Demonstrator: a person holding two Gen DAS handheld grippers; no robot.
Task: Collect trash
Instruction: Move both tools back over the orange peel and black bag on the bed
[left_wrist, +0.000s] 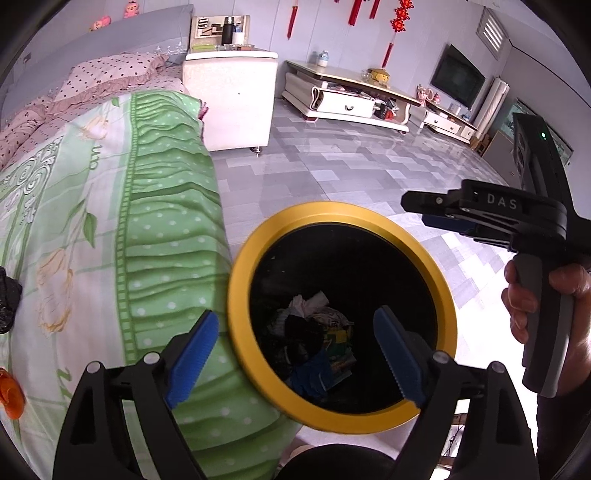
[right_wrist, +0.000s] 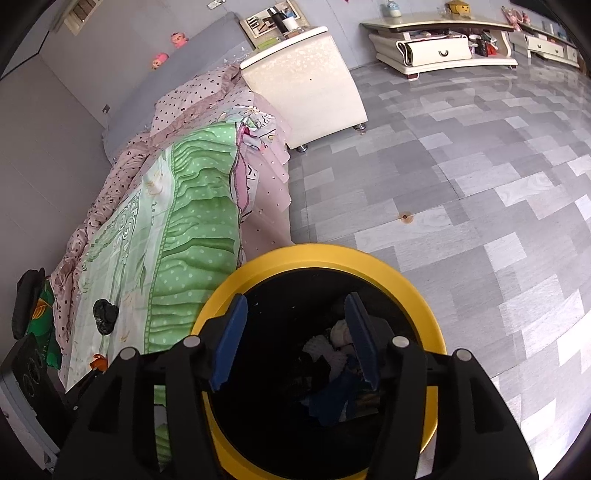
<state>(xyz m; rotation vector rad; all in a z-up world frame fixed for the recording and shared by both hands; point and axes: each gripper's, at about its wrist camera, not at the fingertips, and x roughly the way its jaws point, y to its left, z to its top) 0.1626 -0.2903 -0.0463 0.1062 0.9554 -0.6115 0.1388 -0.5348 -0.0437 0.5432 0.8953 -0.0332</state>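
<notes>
- The left gripper (left_wrist: 295, 354) is spread wide, its blue pads (left_wrist: 194, 354) well apart and nothing between them; one pad hangs over the green bedspread (left_wrist: 166, 221), the other over the mouth of the trash bin (left_wrist: 236, 291).
- The right gripper (right_wrist: 295, 341) is also released and holds nothing; its blue pads (right_wrist: 229, 343) stand apart above the bin's (right_wrist: 436, 332) opening, both framing the dark interior.
- In the left wrist view the right gripper (left_wrist: 417, 206) shows from the side, gripped at its grey handle by the person's right hand (left_wrist: 532, 295); from this angle its fingers look close together, so that view alone does not settle how far they gape.
- The bin is round, with a yellow rim and black inside, standing on the grey tiled floor (right_wrist: 443, 184) right against the bed's edge.
- Inside the bin lies a heap of trash (left_wrist: 314, 339): crumpled white paper, something dark, a blue piece and a green-yellow printed wrapper, all at the bottom.
- On the bedspread lie a crumpled black item (right_wrist: 105, 316) and a small orange item (right_wrist: 98, 361), apart from each other and outside the bin.
- At the bed's far corner sits a green packet (right_wrist: 42, 314) beside a dark object.
</notes>
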